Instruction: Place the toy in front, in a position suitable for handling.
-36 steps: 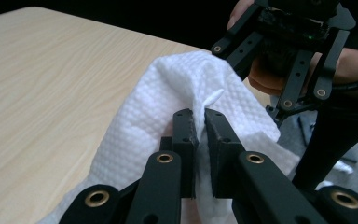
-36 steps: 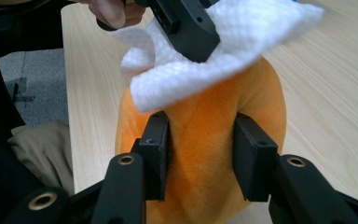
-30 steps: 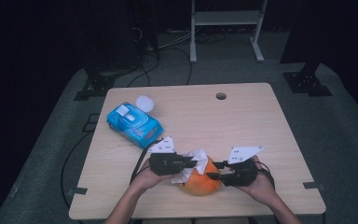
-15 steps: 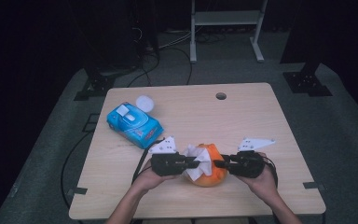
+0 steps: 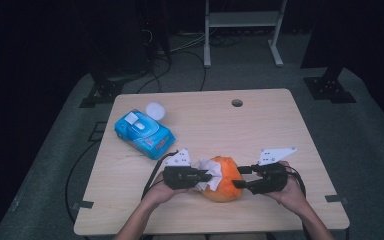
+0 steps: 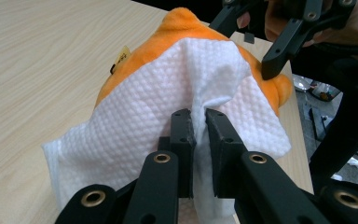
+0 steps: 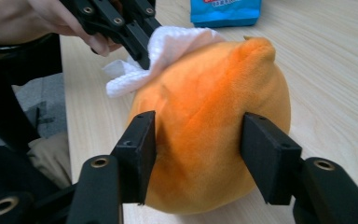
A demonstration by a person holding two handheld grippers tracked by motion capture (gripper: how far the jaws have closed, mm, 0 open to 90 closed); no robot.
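I'm pinching a fold of the white wipe (image 6: pixel 168 116) tight in my left gripper (image 6: pixel 199 122), its quilted cloth draping over the near side of the orange plush toy (image 6: pixel 186 28) just ahead of my jaws. My right gripper (image 7: pixel 198 149) is clamping the toy (image 7: pixel 205 126) from the opposite side, jaws spread wide and pressing into its soft, rounded, fuzzy body. From the high view I'm seeing both grippers meeting at the toy near my edge of the wooden table (image 5: pixel 260 125), with a blue wipes pack (image 5: pixel 144 133) lying well beyond my left gripper (image 5: pixel 211 177).
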